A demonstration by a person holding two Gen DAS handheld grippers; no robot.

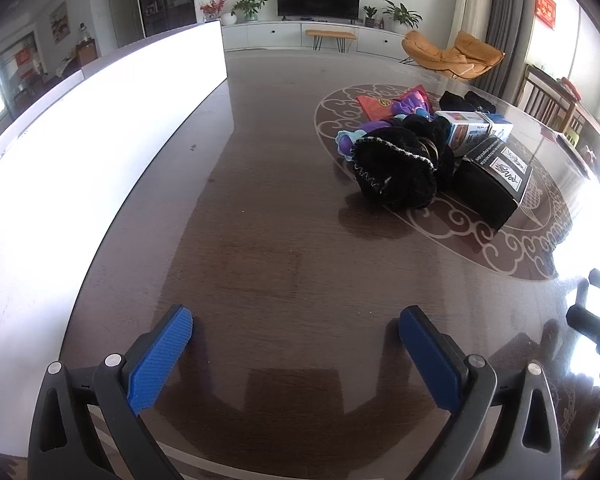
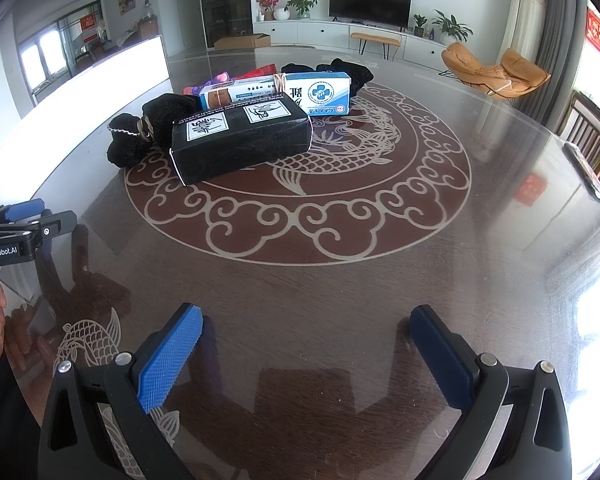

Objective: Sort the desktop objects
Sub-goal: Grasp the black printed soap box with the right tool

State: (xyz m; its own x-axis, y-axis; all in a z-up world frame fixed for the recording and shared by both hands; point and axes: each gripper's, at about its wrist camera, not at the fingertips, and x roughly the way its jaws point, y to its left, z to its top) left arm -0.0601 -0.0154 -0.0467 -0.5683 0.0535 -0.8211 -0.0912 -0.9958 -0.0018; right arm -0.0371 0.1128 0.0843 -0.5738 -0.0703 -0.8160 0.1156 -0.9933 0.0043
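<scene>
Left gripper [image 1: 296, 322] spread wide, empty, over near table [image 1: 260, 240]; right gripper [image 2: 306, 320] likewise; black box [image 2: 240, 142], blue-white box [image 2: 278, 92], black cloth bundle [image 1: 392, 172] clustered far, on medallion.

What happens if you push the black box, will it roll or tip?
Probably neither: the black box lies flat on its broad side, so it would likely slide. The table looks glossy, which should help. It looks like stiff cardboard.
</scene>
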